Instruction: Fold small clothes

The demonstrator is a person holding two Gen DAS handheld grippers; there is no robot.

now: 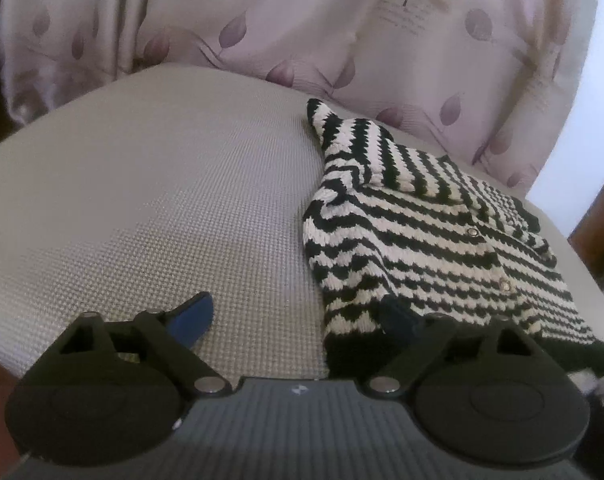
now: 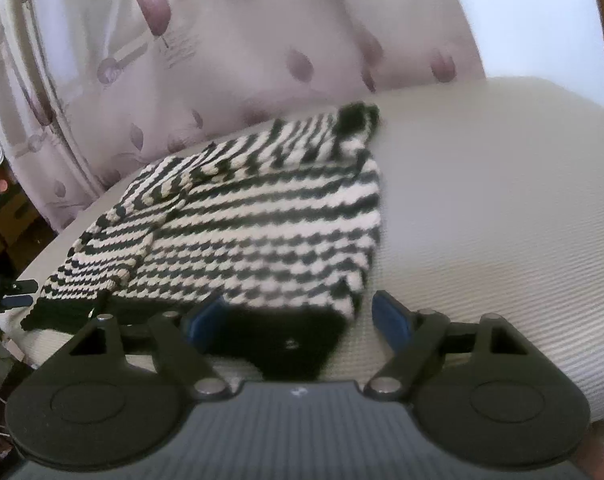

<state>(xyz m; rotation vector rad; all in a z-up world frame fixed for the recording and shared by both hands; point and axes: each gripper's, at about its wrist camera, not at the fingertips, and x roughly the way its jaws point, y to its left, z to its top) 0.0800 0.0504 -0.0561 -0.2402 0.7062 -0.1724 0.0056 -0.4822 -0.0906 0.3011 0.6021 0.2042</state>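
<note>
Nearest you, both tools stand wide and hold nothing: your left tool (image 1: 302, 320) has only its right finger at the hem, and your right tool (image 2: 298, 316) straddles the black hem corner without pinching. The striped knit (image 1: 422, 240) lies on the grey cushion (image 1: 162, 200), sleeves seemingly tucked in; I judge a final fold remains. Floral fabric (image 1: 302, 32) hangs behind.

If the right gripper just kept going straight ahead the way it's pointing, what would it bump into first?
Most likely the striped sweater. Its black hem already lies between the open fingers of the right gripper, which points down at it on the cushion. How far above the fabric the fingertips are is hard to judge.
</note>
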